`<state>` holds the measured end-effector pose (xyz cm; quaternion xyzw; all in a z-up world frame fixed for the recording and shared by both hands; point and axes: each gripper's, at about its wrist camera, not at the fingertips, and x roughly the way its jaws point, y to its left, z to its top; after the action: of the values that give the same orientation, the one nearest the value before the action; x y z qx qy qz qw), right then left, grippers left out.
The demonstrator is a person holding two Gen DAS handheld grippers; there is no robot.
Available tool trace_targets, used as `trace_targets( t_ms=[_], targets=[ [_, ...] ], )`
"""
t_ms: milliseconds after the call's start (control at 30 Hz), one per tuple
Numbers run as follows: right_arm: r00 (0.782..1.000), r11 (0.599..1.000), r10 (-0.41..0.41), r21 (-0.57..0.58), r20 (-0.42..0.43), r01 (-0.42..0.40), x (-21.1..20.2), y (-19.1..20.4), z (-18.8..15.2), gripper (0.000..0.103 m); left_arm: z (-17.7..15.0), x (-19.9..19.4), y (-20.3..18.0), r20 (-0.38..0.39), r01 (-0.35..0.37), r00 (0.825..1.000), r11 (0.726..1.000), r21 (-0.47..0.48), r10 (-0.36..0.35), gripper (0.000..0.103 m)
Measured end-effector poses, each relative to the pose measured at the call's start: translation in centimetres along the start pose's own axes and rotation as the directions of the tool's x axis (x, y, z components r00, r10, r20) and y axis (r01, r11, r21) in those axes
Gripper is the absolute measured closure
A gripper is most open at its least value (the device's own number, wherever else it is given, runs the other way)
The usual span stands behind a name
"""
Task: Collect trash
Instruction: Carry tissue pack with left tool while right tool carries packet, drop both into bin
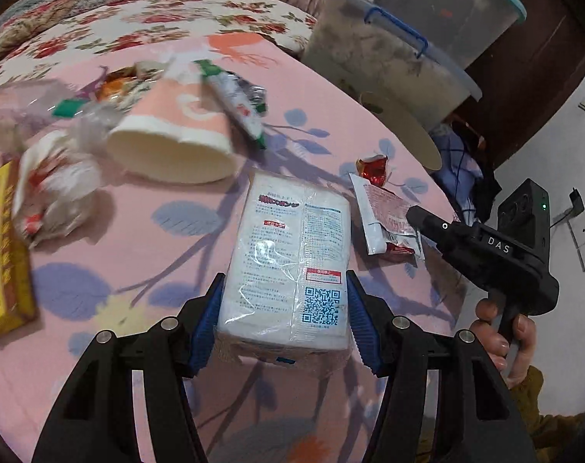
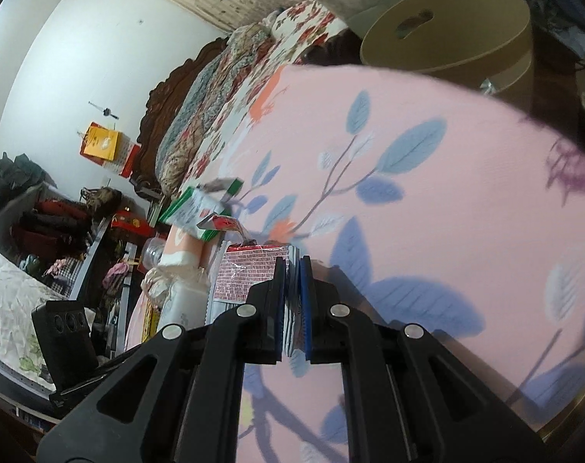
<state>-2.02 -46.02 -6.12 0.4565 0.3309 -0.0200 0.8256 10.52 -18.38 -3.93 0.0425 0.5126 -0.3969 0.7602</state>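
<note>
Left wrist: pink leaf-print sheet [image 1: 145,239], floral quilt [image 1: 138,19]

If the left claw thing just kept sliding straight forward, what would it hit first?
The left gripper already clamps the white plastic-wrapped pack. Pushed straight on, the pack would probably meet the tipped paper cup first, or pass just right of it; depth is unclear.

Glossy plastic-wrapped tissue pack [image 1: 288,258], matt pink cloth sheet [image 1: 145,247], smooth paper cup [image 1: 172,142]
</note>
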Motion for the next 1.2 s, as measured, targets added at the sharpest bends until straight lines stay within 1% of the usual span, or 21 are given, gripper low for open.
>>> trace_targets(
  t_ms=[100, 233, 300, 333, 400, 500, 533, 567, 633, 667, 700, 733, 767, 800, 867, 967, 1033, 1067, 1133, 1167, 1200],
  targets=[
    [0.999, 1.0, -0.015, 0.008, 0.045, 0.014, -1.1, -1.0, 1.6, 0.094, 1.9, 0.9, -1.4, -0.012, 0.027, 1.0, 0.999, 0.029, -0.027, 0.047],
    [0.988, 0.998, -0.058, 0.04, 0.144, 0.052, -3.4, -3.0, 5.0, 0.094, 6.7, 3.7, -4.8, -0.044, 0.091, 0.995, 0.992, 0.088, -0.088, 0.046],
    [0.974, 0.994, -0.095, 0.072, 0.206, 0.082, -4.7, -4.5, 7.4, 0.094, 9.6, 5.4, -6.8, -0.061, 0.111, 0.993, 0.987, 0.116, -0.104, 0.046],
    [0.967, 0.992, -0.112, 0.089, 0.228, 0.094, -5.2, -5.2, 8.3, 0.094, 11.8, 6.9, -8.4, -0.071, 0.123, 0.991, 0.983, 0.139, -0.114, 0.046],
    [0.951, 0.985, -0.15, 0.119, 0.27, 0.122, -6.1, -6.6, 10.6, 0.094, 14.3, 8.7, -10.2, -0.084, 0.136, 0.989, 0.978, 0.158, -0.123, 0.046],
    [0.925, 0.971, -0.229, 0.132, 0.304, 0.197, -6.6, -7.8, 13.2, 0.093, 18.7, 12.2, -13.5, -0.103, 0.168, 0.983, 0.971, 0.169, -0.152, 0.045],
    [0.92, 0.968, -0.245, 0.136, 0.306, 0.212, -6.5, -8.2, 14.0, 0.093, 19.5, 12.9, -14.1, -0.103, 0.172, 0.982, 0.97, 0.171, -0.156, 0.045],
    [0.916, 0.963, -0.261, 0.142, 0.304, 0.227, -6.3, -8.8, 14.8, 0.09, 20.5, 13.9, -15.1, -0.106, 0.178, 0.981, 0.967, 0.18, -0.161, 0.044],
    [0.917, 0.961, -0.266, 0.153, 0.299, 0.229, -5.8, -9.6, 15.8, 0.089, 21.6, 15.6, -16.4, -0.106, 0.179, 0.981, 0.965, 0.189, -0.161, 0.041],
    [0.92, 0.961, -0.266, 0.159, 0.288, 0.228, -5.4, -10.1, 16.3, 0.089, 22.1, 16.4, -16.9, -0.103, 0.17, 0.983, 0.967, 0.189, -0.152, 0.037],
    [0.924, 0.96, -0.265, 0.167, 0.275, 0.226, -4.9, -10.6, 16.8, 0.083, 22.4, 17.0, -17.2, -0.1, 0.155, 0.985, 0.971, 0.185, -0.138, 0.029],
    [0.928, 0.96, -0.262, 0.174, 0.266, 0.221, -4.4, -11.0, 17.1, 0.074, 22.7, 17.7, -17.3, -0.096, 0.137, 0.988, 0.975, 0.172, -0.122, 0.027],
    [0.929, 0.959, -0.259, 0.181, 0.263, 0.216, -4.2, -11.3, 17.3, 0.038, 22.9, 18.1, -17.2, -0.095, 0.135, 0.988, 0.978, 0.157, -0.121, 0.027],
    [0.922, 0.959, -0.262, 0.185, 0.284, 0.215, -4.3, -11.3, 17.2, 0.021, 22.9, 18.2, -17.1, -0.097, 0.137, 0.988, 0.98, 0.146, -0.124, 0.027],
    [0.904, 0.96, -0.273, 0.159, 0.33, 0.233, -4.9, -10.6, 16.8, 0.024, 22.7, 17.8, -16.4, -0.099, 0.159, 0.984, 0.98, 0.117, -0.148, 0.027],
    [0.888, 0.961, -0.274, 0.144, 0.369, 0.236, -5.6, -9.7, 15.8, 0.026, 21.9, 16.3, -15.4, -0.089, 0.163, 0.984, 0.98, 0.114, -0.153, 0.027],
    [0.88, 0.966, -0.255, 0.152, 0.4, 0.211, -6.5, -9.1, 14.9, 0.027, 20.6, 14.2, -14.6, -0.067, 0.186, 0.981, 0.977, 0.1, -0.18, 0.027],
    [0.881, 0.97, -0.237, 0.151, 0.41, 0.19, -6.8, -8.7, 14.3, 0.029, 19.4, 12.9, -14.1, -0.058, 0.222, 0.975, 0.971, 0.094, -0.217, 0.027],
    [0.887, 0.977, -0.209, 0.124, 0.413, 0.172, -6.9, -7.6, 13.2, 0.031, 17.0, 10.8, -13.3, -0.053, 0.253, 0.967, 0.962, 0.104, -0.248, 0.028],
    [0.892, 0.98, -0.2, 0.105, 0.405, 0.172, -6.6, -7.0, 12.6, 0.034, 15.4, 9.7, -12.7, -0.05, 0.27, 0.963, 0.957, 0.11, -0.266, 0.028],
    [0.904, 0.983, -0.182, 0.08, 0.388, 0.164, -6.1, -6.1, 12.0, 0.038, 13.9, 8.7, -12.1, -0.051, 0.285, 0.958, 0.952, 0.113, -0.281, 0.028]
  ],
)
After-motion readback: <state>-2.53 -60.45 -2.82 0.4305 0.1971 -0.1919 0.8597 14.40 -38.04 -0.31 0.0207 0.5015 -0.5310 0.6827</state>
